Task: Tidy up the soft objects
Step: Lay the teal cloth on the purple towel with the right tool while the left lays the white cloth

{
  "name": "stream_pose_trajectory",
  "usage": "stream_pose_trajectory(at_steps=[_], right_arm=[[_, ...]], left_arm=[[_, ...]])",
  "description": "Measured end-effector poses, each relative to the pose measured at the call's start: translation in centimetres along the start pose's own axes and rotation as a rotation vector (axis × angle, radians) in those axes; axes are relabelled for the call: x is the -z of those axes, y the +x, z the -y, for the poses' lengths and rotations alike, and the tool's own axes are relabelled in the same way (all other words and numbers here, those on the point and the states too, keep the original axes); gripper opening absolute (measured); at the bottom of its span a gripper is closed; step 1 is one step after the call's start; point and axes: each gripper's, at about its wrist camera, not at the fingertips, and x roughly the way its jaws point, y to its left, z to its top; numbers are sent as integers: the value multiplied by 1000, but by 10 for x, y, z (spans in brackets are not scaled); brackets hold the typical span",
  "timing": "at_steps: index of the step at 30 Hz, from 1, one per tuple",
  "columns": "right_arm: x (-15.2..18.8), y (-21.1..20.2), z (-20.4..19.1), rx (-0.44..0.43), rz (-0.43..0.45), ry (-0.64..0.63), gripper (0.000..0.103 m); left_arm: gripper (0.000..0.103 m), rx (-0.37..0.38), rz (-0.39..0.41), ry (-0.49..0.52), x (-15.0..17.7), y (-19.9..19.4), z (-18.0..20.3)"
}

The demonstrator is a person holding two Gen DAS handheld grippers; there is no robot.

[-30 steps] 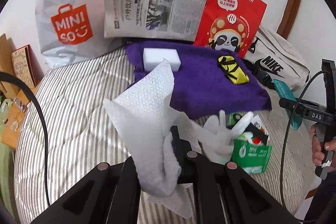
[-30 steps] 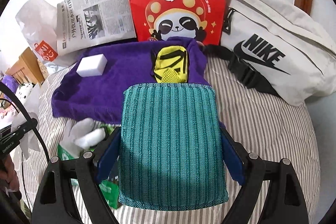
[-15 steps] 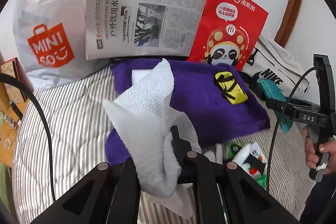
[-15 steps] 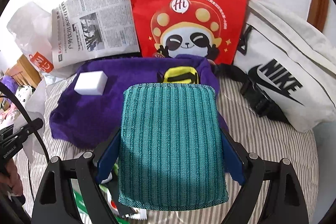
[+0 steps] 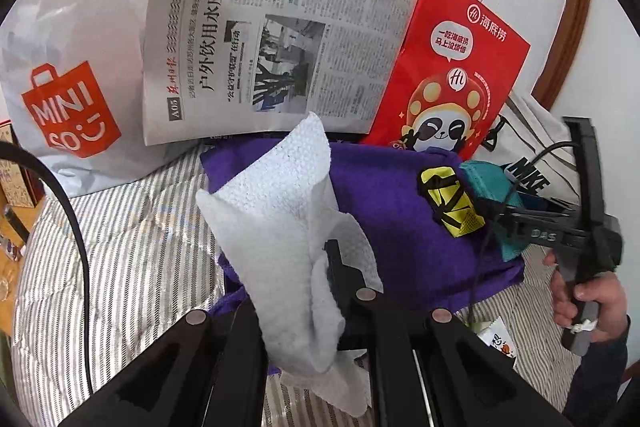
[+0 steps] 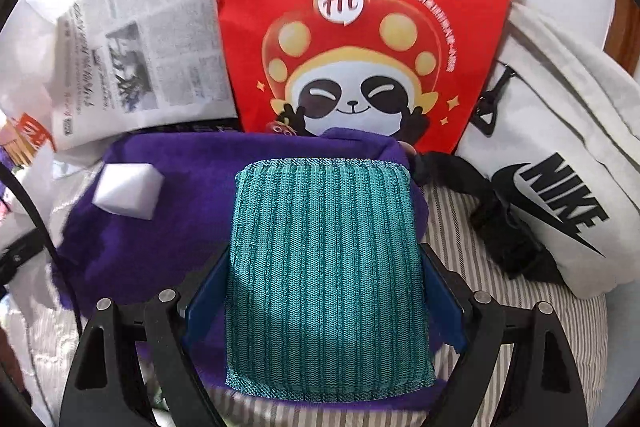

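My left gripper is shut on a white dimpled paper towel that stands up in front of the camera, above the near edge of a purple towel spread on the striped bed. A yellow and black pouch lies on the purple towel's right side. My right gripper is shut on a wide teal knitted pad, its blue pads pressing on both sides, over the purple towel. A white sponge block rests on the towel's left part. The teal pad hides the pouch in the right wrist view.
Against the wall lean a Miniso plastic bag, a newspaper, a red paper bag with a panda and a white Nike bag. A person's hand holds the right gripper's handle. Small packets lie at the towel's near right.
Both grippers have moved forward over the purple towel toward the bags. The pouch has slid behind the teal pad in the right view; the paper towel now covers the white block in the left view.
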Motion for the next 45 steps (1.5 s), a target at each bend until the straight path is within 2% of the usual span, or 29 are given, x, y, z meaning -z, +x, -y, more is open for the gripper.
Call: stream_pose_trajectory(at_steps=[8,11,19,23,28,32,45], right_arm=[[12,34,-7,48,-42,-33,87],[17,36,-14,78,-43,-82,87],[23,43,-15,75,-41,-103,89],[27,45,-18,83,-39,-133,89],[26,46,-20,58,-48,-122,90],[24,44,-18,33,-47,-99,90],[14,14,1,-35,20,7,92]], left_arm=[[7,9,-8,-10,-4,10,-5],[7,17,-9,-6,-6,13,-4],[7,22,-20,0,-15,27,4],[7,-2,-21,16,-17,41,7],[7,1,-27,18,-16,59,9],[7,-28,-42,39,-10,69,10],[8,-50,-153,15,10,79,1]])
